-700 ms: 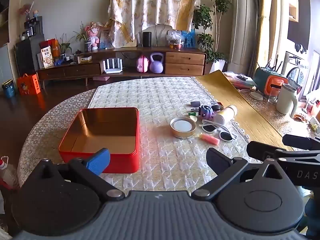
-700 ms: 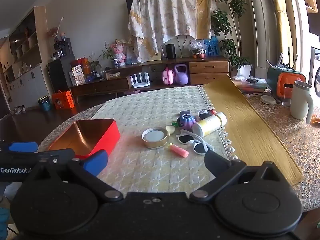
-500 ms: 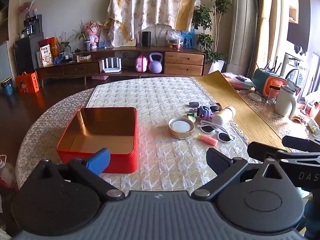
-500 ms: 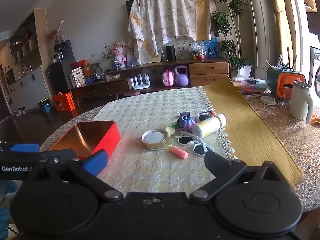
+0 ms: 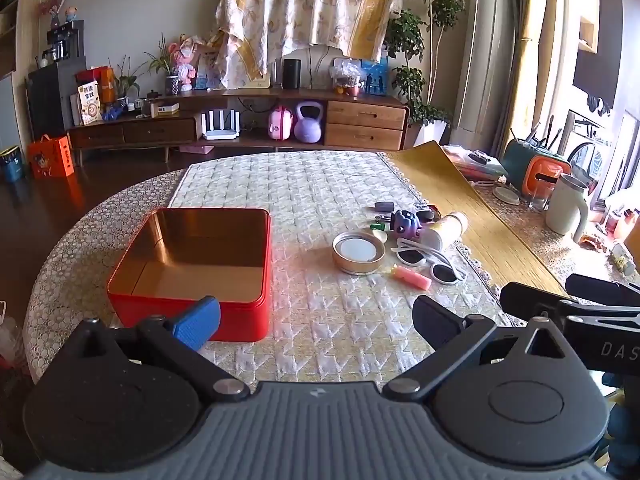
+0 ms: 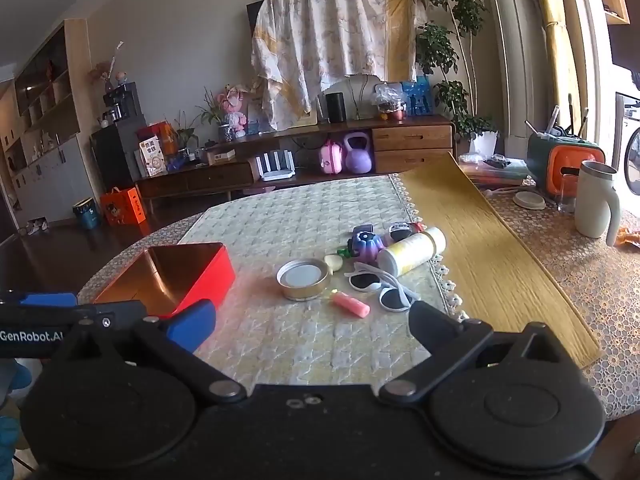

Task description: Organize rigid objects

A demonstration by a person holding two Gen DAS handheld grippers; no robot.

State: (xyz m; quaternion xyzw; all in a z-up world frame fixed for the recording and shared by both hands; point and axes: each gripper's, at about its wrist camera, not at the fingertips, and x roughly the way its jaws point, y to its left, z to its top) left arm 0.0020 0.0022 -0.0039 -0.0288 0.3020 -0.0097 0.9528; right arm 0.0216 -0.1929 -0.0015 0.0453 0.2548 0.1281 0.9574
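Quilted table point(image 5: 320, 200) clutter (tight by the sunglasses point(image 6: 380, 290)) could scatter under both grippers' wide-apart, empty fingers point(image 5: 198, 322).

A white mug point(image 6: 597, 199) stands on the lace tablecloth point(image 6: 592, 276) (well right of the quilted mat point(image 5: 304, 200)); a purple kettlebell point(image 5: 308, 122) sits on the sideboard point(image 5: 240, 120).

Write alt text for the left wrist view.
An open left gripper hangs over a quilted table, holding nothing. An empty red tin sits at left; at right lie a round lid, sunglasses, a pink stick and a bottle on its side.
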